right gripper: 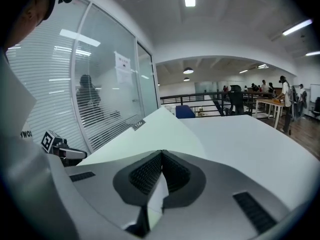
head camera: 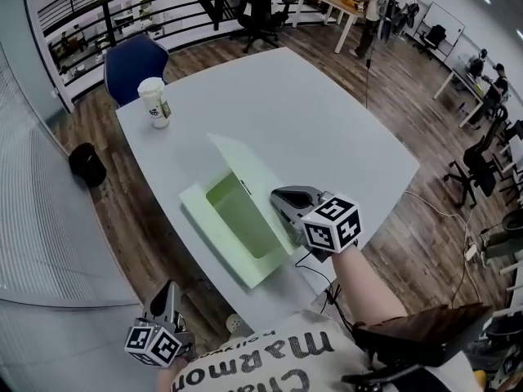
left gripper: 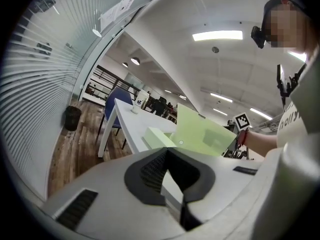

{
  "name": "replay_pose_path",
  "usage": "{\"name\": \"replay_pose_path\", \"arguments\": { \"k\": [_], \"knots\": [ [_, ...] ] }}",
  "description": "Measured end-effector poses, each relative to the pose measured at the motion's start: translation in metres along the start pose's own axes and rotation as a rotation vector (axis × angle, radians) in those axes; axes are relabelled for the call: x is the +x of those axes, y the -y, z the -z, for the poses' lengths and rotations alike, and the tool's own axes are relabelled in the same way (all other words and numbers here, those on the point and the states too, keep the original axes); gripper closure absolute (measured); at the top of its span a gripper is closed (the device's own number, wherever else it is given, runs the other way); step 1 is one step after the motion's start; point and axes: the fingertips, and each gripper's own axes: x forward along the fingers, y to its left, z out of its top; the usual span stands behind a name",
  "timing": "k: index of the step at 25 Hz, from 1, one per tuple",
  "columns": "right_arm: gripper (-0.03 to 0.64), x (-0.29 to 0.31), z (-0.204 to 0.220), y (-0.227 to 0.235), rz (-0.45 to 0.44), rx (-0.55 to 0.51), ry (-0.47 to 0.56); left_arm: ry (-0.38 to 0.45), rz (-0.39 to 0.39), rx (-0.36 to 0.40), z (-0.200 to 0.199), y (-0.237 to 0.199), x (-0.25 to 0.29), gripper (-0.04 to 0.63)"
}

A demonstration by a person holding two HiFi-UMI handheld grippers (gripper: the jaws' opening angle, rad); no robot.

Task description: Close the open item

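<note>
Left gripper (head camera: 169, 291), nearest the person's chest, hangs off the table's near edge with its jaws together on nothing, well apart from the work. On the white table (head camera: 327, 113) the pale green box (head camera: 196, 198) sits open, its lid (head camera: 245, 166) raised. The right gripper (head camera: 278, 198), also closed and empty, sits just behind the lid's outer face; contact cannot be told. The closing step looks barely begun. Next the lid needs pushing forward and down onto the box.
</note>
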Motion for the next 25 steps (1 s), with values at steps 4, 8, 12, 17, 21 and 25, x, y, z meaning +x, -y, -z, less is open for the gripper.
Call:
{"name": "replay_pose_path", "arguments": {
  "k": [4, 8, 12, 17, 21, 25],
  "knots": [
    [0.62, 0.017, -0.001, -0.018, -0.028, -0.027, -0.025, 0.005, -0.02, -0.009, 0.0, -0.01, -0.014, 0.595],
    [0.62, 0.037, 0.003, -0.041, -0.071, -0.046, -0.063, 0.01, -0.046, -0.026, 0.0, -0.021, -0.03, 0.595],
    [0.62, 0.057, 0.009, -0.063, -0.105, -0.078, -0.099, 0.026, -0.071, -0.031, 0.002, -0.033, -0.046, 0.595],
    [0.62, 0.076, 0.022, -0.079, -0.113, -0.116, -0.156, 0.035, -0.094, -0.049, 0.005, -0.042, -0.065, 0.595],
    [0.62, 0.088, 0.033, -0.084, -0.113, -0.134, -0.198, 0.045, -0.113, -0.057, 0.005, -0.05, -0.073, 0.595],
    [0.62, 0.099, 0.041, -0.091, -0.121, -0.14, -0.228, 0.047, -0.133, -0.072, 0.006, -0.06, -0.079, 0.595]
  ]
}}
